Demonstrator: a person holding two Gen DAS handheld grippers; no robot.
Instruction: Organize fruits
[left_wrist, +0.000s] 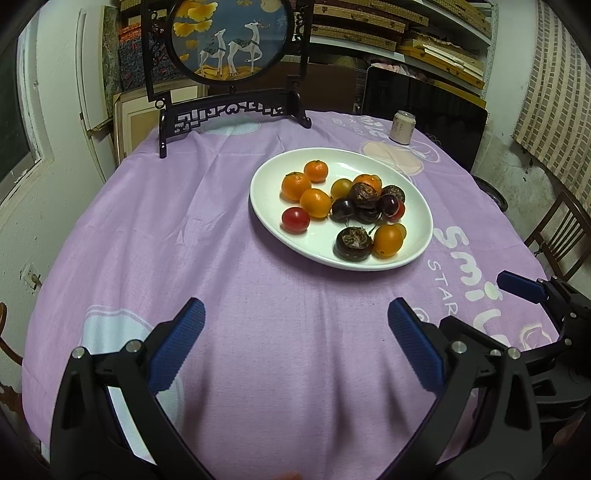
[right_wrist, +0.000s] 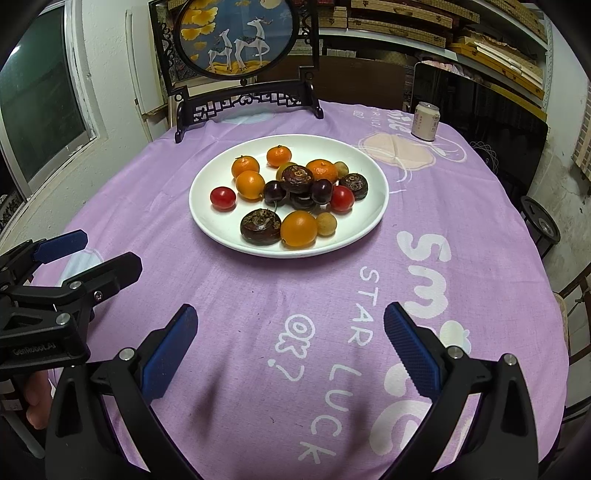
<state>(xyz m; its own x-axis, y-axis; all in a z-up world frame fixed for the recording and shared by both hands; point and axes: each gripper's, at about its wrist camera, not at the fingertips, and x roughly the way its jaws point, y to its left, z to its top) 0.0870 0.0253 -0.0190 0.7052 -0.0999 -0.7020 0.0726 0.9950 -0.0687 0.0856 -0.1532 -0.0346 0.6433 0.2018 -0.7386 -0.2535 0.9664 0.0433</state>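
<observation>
A white oval plate (left_wrist: 273, 173) (right_wrist: 207, 206) sits mid-table on a purple cloth and holds several mixed fruits: small oranges (left_wrist: 295, 185) (right_wrist: 298, 228), red cherry tomatoes (left_wrist: 295, 219) (right_wrist: 222, 197), dark cherries (left_wrist: 342, 208) (right_wrist: 275, 192) and brown water chestnuts (left_wrist: 353, 243) (right_wrist: 260, 226). My left gripper (left_wrist: 295, 319) is open and empty, above the cloth in front of the plate. My right gripper (right_wrist: 290, 321) is open and empty, also in front of the plate. Each gripper shows at the edge of the other's view.
A black carved stand with a round deer painting (left_wrist: 229, 37) (right_wrist: 236, 35) stands at the table's far edge. A drink can (left_wrist: 402, 127) (right_wrist: 425, 122) stands at the far right. A dark panel, shelves and a chair (left_wrist: 561, 236) surround the table.
</observation>
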